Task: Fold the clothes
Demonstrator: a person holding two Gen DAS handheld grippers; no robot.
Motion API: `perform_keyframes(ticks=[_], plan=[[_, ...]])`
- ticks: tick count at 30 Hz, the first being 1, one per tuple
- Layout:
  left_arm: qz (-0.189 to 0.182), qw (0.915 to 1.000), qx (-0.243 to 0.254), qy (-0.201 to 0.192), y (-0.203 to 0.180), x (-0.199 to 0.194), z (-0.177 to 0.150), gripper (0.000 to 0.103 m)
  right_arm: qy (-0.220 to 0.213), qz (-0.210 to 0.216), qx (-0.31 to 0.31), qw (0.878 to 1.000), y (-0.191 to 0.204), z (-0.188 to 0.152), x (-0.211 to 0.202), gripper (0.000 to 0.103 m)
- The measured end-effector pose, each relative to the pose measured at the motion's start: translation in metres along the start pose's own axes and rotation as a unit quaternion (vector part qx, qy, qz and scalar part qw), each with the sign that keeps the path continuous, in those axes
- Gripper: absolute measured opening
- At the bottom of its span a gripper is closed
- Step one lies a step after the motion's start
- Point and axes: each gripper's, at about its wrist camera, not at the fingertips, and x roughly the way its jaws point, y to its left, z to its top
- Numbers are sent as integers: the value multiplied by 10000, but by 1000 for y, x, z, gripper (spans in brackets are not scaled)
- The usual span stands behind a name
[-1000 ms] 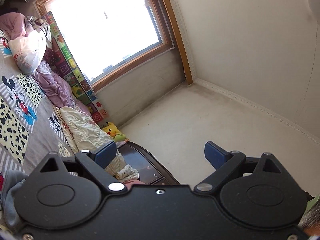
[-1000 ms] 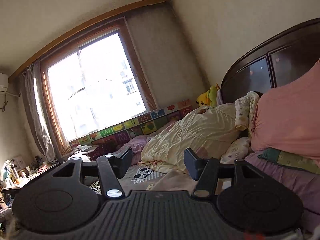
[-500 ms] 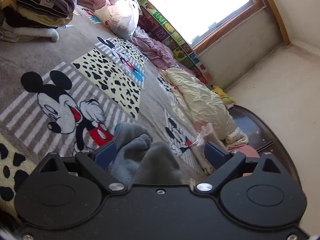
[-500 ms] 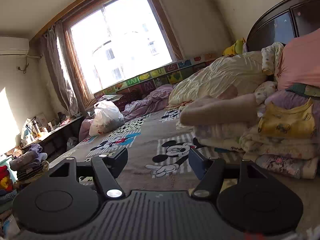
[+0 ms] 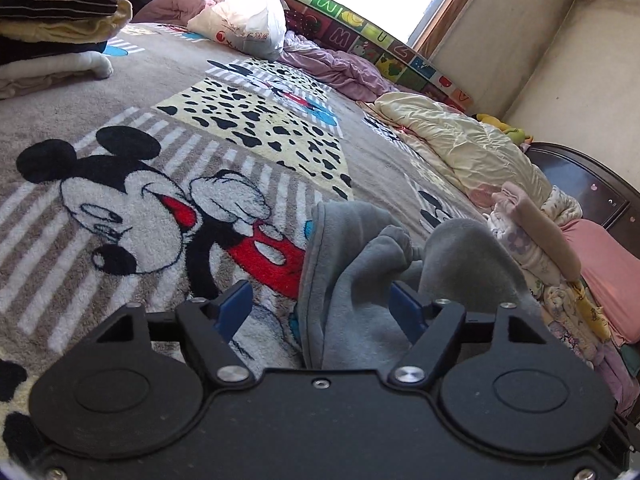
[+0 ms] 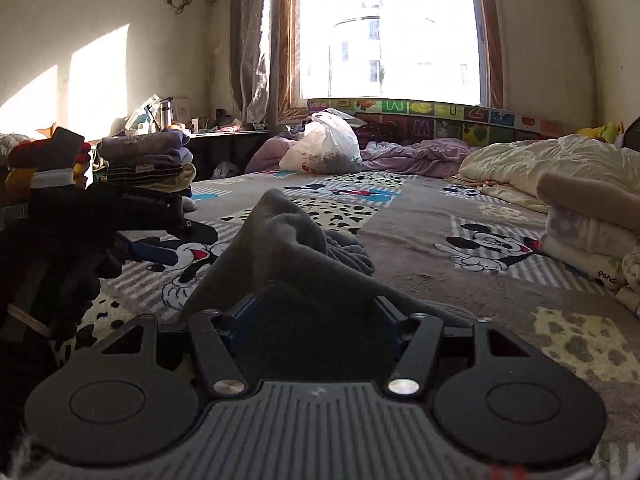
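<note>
Sunlit bedroom, with a Mickey Mouse blanket (image 5: 168, 184) covering the bed and serving as the work surface; a bright window (image 6: 392, 32) is glowing at the far side. Far left, a stack of folded clothes (image 5: 56, 12) is sitting on the blanket, striped and purple pieces on top. Past it, toward the far edge, a white plastic bag (image 5: 244, 20) is lying just beside a rumpled lilac sheet (image 5: 340, 68), and an alphabet play mat (image 6: 436, 120) is standing along the wall under the window. Near centre, the grey garment (image 5: 352, 264) is lying bunched on the blanket, one part humping upward in soft folds. The left gripper (image 5: 320, 308) is hovering low over its near edge with jaws spread apart, grasping nothing; grey cloth is sitting between the blue pads and pressing against the right pad, while the left pad is standing over bare blanket. In the right wrist view, the right gripper (image 6: 316, 320) is showing its jaws parted too, with a tented fold of the grey garment (image 6: 288, 256) filling the gap; whether the pads are pinching that fold cannot be told. Further right, a cream quilt (image 5: 468, 148) is lying crumpled, and at the near right a pile of folded baby clothes (image 5: 536, 248) is resting beside a pink pillow (image 5: 604, 264) below the dark headboard (image 5: 588, 184).
</note>
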Motion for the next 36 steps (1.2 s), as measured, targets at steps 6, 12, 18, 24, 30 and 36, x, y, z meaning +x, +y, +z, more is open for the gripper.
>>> perform_keyframes(ticks=[6,12,18,24,30,36], plan=[[-342,9973,641,61,-24,17,13,58,591,-421,184,9972,-18,-16,32,59],[-164,9910,1152,657,-36,72,24,38,604,-442,252,9969,-24,-26,35,55],[128,9796,1688,1082,-48,101,22,37,503,-306,74,9982,-17,-28,28,59],[293,9835,1578,834,-49,74,22,9,538,-26,-756,9957,13,-30,20,62],[244,9984,404,301,-31,18,33,7,437,192,-1235,9912,35,-29,1,62],[69,9984,-554,-73,-10,-23,44,7,1120,-59,-1589,9809,40,-40,26,64]])
